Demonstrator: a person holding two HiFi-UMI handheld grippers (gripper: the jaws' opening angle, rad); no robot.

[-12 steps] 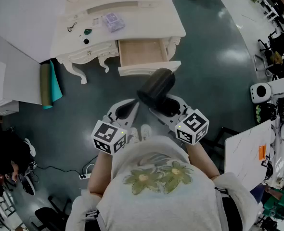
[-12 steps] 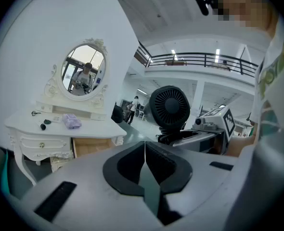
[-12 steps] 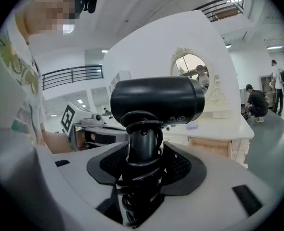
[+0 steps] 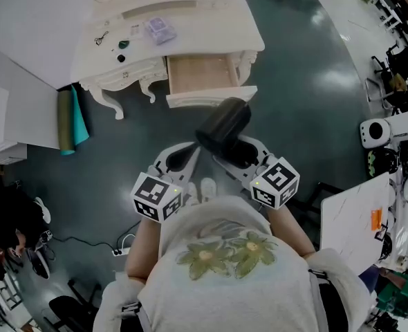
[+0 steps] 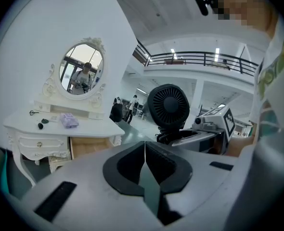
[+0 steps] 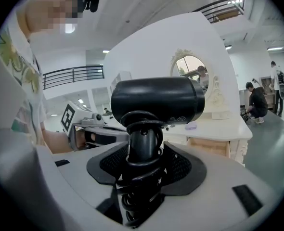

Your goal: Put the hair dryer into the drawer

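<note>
Above the grey floor (image 4: 294,102), head view: black barrel-shaped hair dryer (image 4: 223,124) hangs just short of the open wooden drawer (image 4: 200,75) in the white worktop (image 4: 211,33). Left gripper view: left hand-held gripper (image 5: 145,150) pressed together, empty. Right gripper view: right hand-held gripper (image 6: 144,165) clamps the dryer's cord-wrapped handle (image 6: 143,146).

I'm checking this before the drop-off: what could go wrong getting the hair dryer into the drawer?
1. The right tool grips the hair dryer over its coiled cord, so it may slip or twist.
2. The barrel sits above the grip and could catch the drawer front.
3. The left tool is shut and empty, giving no support.
</note>
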